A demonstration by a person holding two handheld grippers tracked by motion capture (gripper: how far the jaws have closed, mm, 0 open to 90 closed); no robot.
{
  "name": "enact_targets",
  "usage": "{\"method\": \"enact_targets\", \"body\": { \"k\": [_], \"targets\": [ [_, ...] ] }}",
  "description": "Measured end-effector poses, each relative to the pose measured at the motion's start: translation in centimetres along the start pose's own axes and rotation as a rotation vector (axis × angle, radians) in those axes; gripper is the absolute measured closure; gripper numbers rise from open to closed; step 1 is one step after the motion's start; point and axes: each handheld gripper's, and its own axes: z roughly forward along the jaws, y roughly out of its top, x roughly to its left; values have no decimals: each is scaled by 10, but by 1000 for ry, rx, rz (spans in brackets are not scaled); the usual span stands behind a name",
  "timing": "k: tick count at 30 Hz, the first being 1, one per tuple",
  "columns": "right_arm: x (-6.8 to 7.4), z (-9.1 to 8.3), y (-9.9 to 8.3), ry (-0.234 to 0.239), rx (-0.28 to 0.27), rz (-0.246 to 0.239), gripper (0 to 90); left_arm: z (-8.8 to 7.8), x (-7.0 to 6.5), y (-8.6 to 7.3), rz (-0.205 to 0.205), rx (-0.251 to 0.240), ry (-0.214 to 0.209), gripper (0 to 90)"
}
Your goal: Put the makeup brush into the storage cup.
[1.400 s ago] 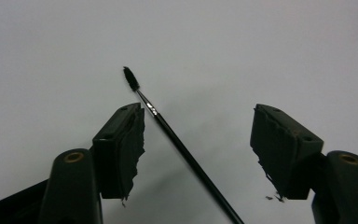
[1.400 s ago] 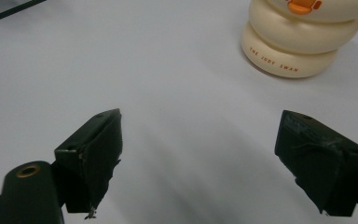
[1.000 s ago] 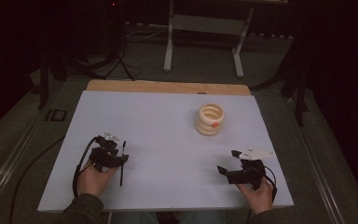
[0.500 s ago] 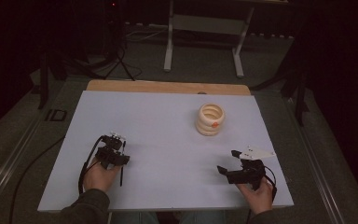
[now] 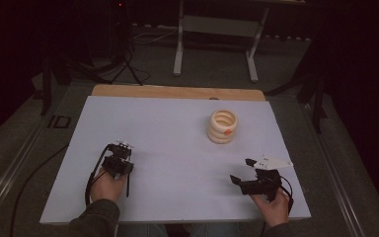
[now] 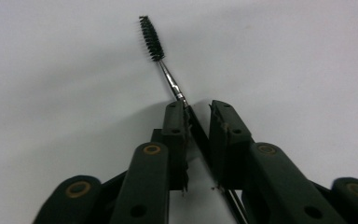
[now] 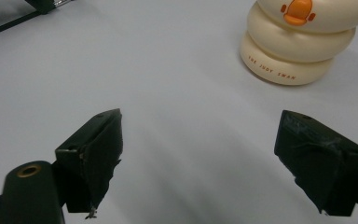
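A thin black brush point(image 6: 151, 39) with a bristled head lies on the white table point(image 5: 177, 143). Its handle point(image 5: 127, 185) runs back toward the person. My left gripper point(image 5: 121, 148) point(image 6: 196, 121) straddles the handle. Its jaws have just been closing and stand nearly together. The handle runs slantwise through the narrow gap, against the left jaw's inner face, and bare table shows beside it. My right gripper point(image 5: 242, 170) point(image 7: 200, 154) stands wide open at the front right with nothing between its jaws. It faces a cream ringed holder point(image 5: 222, 126) point(image 7: 298, 46) with an orange duck bill.
A wooden board point(image 5: 177, 92) lines the table's far edge. Behind it on the floor stands a metal frame point(image 5: 214, 29). A black cable point(image 5: 91, 182) loops from the left gripper past the hand. White table lies between the two hands.
The left hand has shifted slightly to the right over the brush handle, which has stayed in place. The right hand and the cream holder have not moved.
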Motion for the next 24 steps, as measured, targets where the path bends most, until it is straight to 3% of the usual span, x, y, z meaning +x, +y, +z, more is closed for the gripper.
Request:
{"method": "enact_targets", "body": {
  "k": [2,9,24],
  "targets": [
    [1,-1,0,-3,-3,-4,151,0,-4,4,28,28,22,817],
    [3,-1,1,0,-9,-16,152,1,-5,11,30,72,30,857],
    [5,1,0,9,11,-17,152,-1,-1,12,110,76,-8,862]
  ]
}}
